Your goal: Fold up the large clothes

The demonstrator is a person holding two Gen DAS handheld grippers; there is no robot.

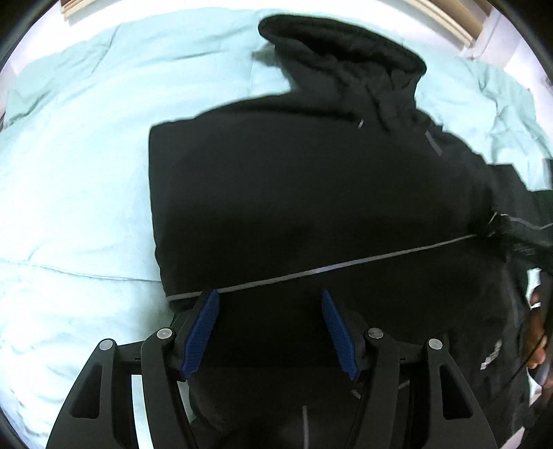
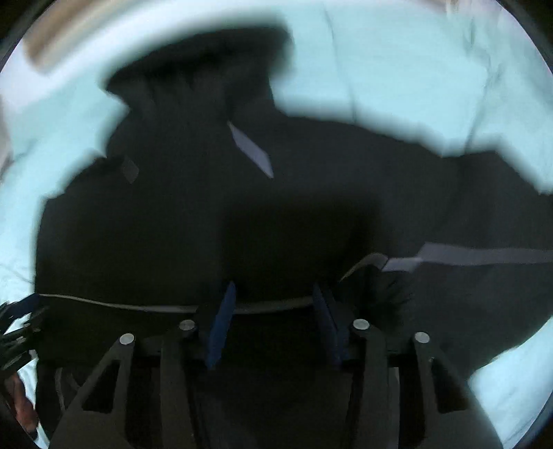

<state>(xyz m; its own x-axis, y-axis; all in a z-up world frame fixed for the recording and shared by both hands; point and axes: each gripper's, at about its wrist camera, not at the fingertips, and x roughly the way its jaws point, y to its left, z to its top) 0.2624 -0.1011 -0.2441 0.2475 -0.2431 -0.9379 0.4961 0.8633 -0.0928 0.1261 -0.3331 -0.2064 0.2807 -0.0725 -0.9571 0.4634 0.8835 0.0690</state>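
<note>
A black hooded jacket [image 1: 293, 193] lies flat on a pale blue bed cover [image 1: 69, 172], with its hood [image 1: 345, 58] at the far end. A thin grey zip line [image 1: 345, 264] runs across it. My left gripper [image 1: 270, 297] hangs open just over the jacket's near part, its blue pads [image 1: 202, 331] wide apart at the zip line. In the blurred right wrist view the same jacket [image 2: 207, 224] fills the middle. My right gripper [image 2: 273, 290] stands open above the zip line [image 2: 121, 305], and I see no cloth pinched between its pads.
The bed cover [image 2: 397, 69] spreads wide around the jacket on all sides. A hand [image 1: 535, 342] shows at the right edge of the left wrist view. Pale wooden slats [image 1: 449, 20] lie beyond the bed's far edge.
</note>
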